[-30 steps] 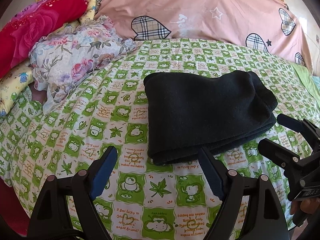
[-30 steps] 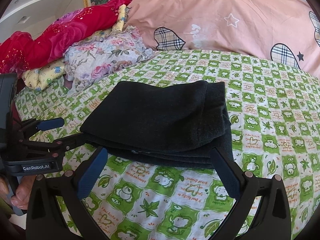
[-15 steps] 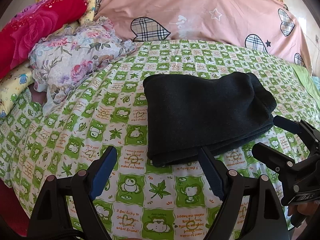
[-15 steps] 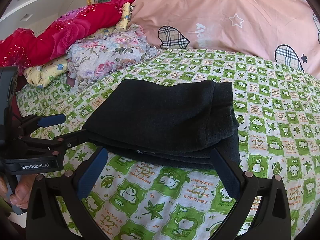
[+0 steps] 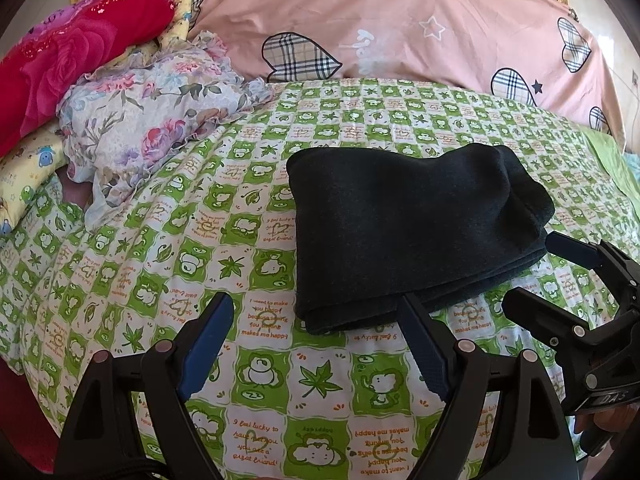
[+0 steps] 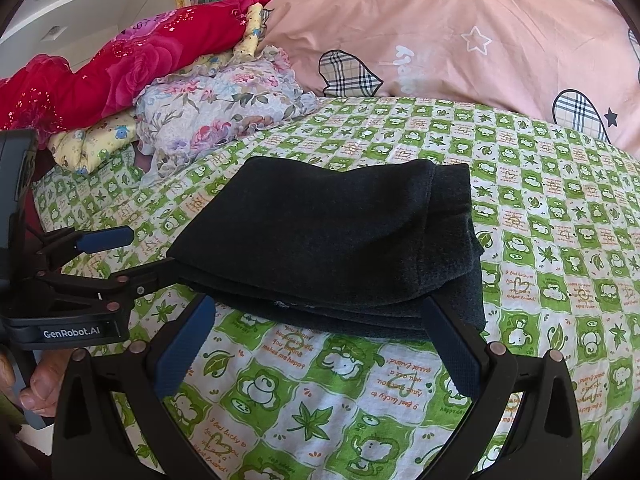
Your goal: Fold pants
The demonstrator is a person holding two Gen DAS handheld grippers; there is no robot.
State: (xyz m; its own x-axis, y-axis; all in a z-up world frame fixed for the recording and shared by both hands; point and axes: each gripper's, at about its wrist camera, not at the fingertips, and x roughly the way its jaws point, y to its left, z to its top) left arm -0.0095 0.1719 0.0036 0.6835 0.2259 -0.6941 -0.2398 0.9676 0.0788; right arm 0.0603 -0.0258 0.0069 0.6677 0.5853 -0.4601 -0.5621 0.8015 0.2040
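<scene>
Black knit, thick and matte, made up the folded pants [image 5: 404,236]: a squat stack of several soft layers lying on the bed near its front edge, about midway across. The stack's left side was a rounded fold; on the right the ribbed waistband end bulged higher and looser.

The left gripper [image 5: 316,344] hovered at the near left corner of the stack, jaws spread wide and holding nothing, one blue ridged pad just short of the cloth. The right gripper [image 6: 320,344] sat before the right half, likewise spread and empty, its right finger seeming to lie against the front edge.

The risk, as I judged it, lay in the layers. Such limp fabric would slide; a finger brushing the front edge could drag the top layer askew, and the bulky right end might flop open. The checked green-and-white sheet [image 5: 256,376] beneath was thin cotton and could bunch under a push.

At the far left corner lay a heap of floral bedding [image 5: 152,116]; a pink pillow [image 5: 400,24] ran along the far edge.
</scene>
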